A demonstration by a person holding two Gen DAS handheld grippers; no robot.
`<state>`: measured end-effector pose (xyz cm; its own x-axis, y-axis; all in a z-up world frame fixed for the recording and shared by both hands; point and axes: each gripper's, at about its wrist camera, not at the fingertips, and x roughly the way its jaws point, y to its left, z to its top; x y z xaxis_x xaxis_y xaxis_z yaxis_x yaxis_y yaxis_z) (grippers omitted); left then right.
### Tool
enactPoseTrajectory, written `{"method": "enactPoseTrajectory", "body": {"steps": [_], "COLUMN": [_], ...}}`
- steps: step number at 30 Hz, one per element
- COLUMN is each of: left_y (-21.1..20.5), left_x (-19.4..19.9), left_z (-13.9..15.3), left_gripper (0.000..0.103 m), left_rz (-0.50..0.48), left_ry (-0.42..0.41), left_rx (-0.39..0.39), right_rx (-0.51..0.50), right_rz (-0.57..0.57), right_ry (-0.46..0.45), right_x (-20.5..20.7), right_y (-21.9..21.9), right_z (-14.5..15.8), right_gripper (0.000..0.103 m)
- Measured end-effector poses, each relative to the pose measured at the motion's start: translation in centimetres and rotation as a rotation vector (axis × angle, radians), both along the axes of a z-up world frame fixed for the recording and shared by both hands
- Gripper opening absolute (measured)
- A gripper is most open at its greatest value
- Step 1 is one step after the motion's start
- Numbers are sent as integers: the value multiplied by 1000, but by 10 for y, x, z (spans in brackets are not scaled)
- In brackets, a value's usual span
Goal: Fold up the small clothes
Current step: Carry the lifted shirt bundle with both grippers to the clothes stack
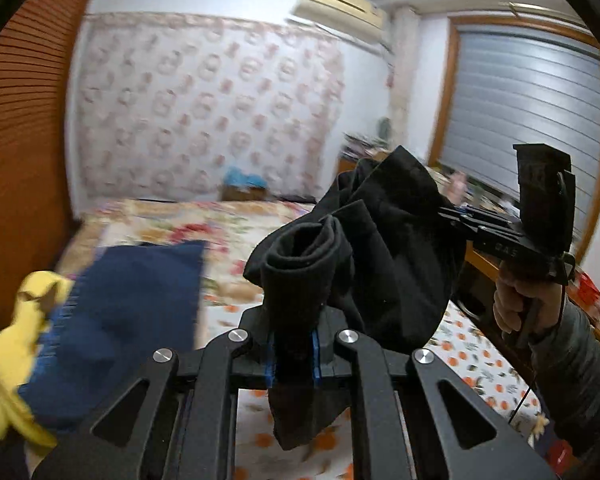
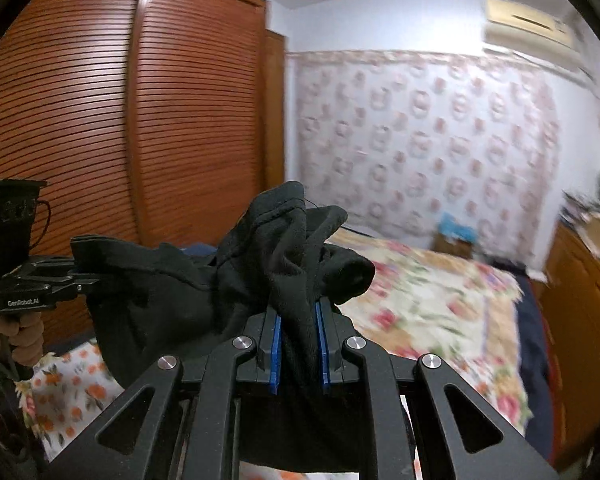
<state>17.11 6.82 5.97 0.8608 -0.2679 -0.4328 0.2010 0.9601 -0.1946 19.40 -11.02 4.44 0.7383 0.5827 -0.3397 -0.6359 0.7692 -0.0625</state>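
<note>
A small black garment [image 1: 384, 240] hangs in the air above the bed, held by both grippers. My left gripper [image 1: 294, 354] is shut on one bunched edge of it, cloth pinched between the blue pads. My right gripper [image 2: 298, 346] is shut on another bunched edge of the black garment [image 2: 204, 292]. In the left wrist view the right gripper [image 1: 452, 216] shows at the right, clamped on the cloth's far edge. In the right wrist view the left gripper [image 2: 88, 276] shows at the left, clamped on the cloth. The cloth sags between them, crumpled.
A bed with a floral sheet [image 1: 236, 232] lies below. A folded dark blue garment [image 1: 132, 312] and a yellow item [image 1: 24, 344] lie at its left. A brown slatted wardrobe [image 2: 100, 112] stands at the left. A wooden dresser [image 2: 580, 304] stands at the right.
</note>
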Motion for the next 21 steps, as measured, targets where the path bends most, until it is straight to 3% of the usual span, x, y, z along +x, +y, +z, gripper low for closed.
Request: {"method": "enactPoseTrajectory", "body": {"steps": [6,12,18,21], "left_y": [56,113,134,133], "left_x": [-21,-13,-5,-9], "left_z": [2,-41,-76,-81], "left_gripper": [14,14,14,14], "left_rz": [144,300,360,354], "left_ry": [-20,77,158,170], "left_rx": [-16,-17,-25,-38], "right_rx": [-29,-142,-259,-247], "right_rz": [157,275,282,195], "right_ry": [-10,-8,50,57], "right_x": [65,156,225,248], "right_y": [76,161,218,227], "right_z": [11,-5,-41,-37], "right_gripper": [14,14,17,26]}}
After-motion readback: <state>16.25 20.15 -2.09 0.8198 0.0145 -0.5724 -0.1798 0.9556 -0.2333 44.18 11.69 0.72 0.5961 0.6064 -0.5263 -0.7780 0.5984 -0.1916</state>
